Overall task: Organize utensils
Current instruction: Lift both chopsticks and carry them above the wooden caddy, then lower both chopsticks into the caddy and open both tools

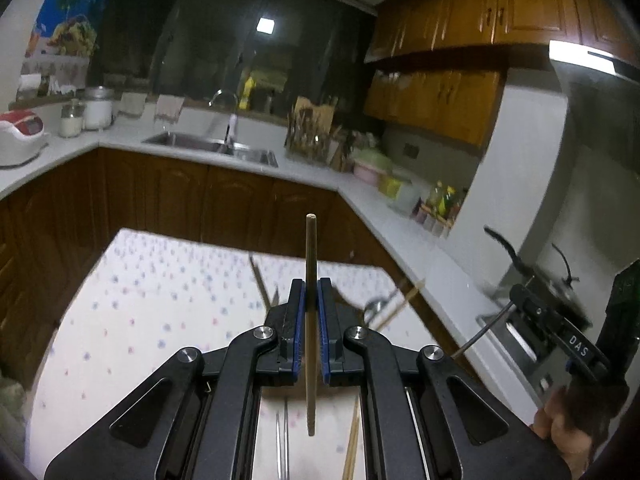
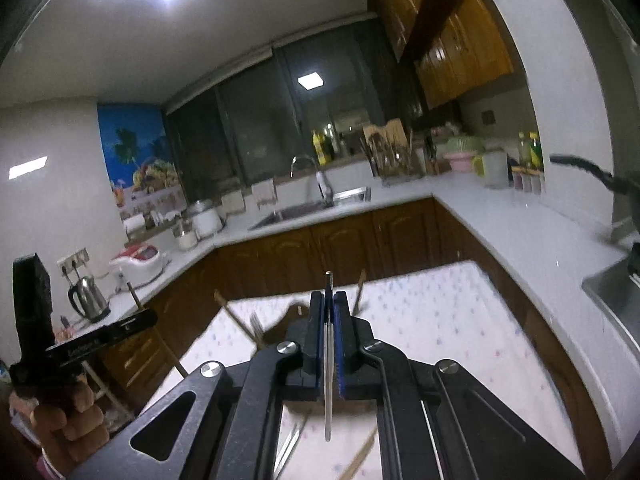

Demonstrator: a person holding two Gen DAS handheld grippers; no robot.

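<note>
My left gripper (image 1: 311, 286) is shut on a wooden chopstick (image 1: 311, 256), held upright above the table with the dotted white cloth (image 1: 160, 300). My right gripper (image 2: 329, 300) is shut on a thin metal chopstick (image 2: 328, 400), also held above the cloth (image 2: 440, 320). Several loose wooden chopsticks (image 1: 262, 284) and a metal utensil (image 1: 376, 306) lie blurred on the cloth beyond the left gripper. More chopsticks (image 2: 240, 322) lie beyond the right gripper. The right gripper also shows at the right edge of the left wrist view (image 1: 560, 332), and the left gripper at the left edge of the right wrist view (image 2: 80, 344).
A white L-shaped counter (image 1: 320, 172) with brown cabinets runs behind the table. It holds a sink (image 1: 216, 146), a rice cooker (image 1: 20, 132), a utensil rack (image 1: 312, 132), jars and bottles. A kettle (image 2: 90, 300) stands at left. A stove with a pan (image 1: 560, 280) is at right.
</note>
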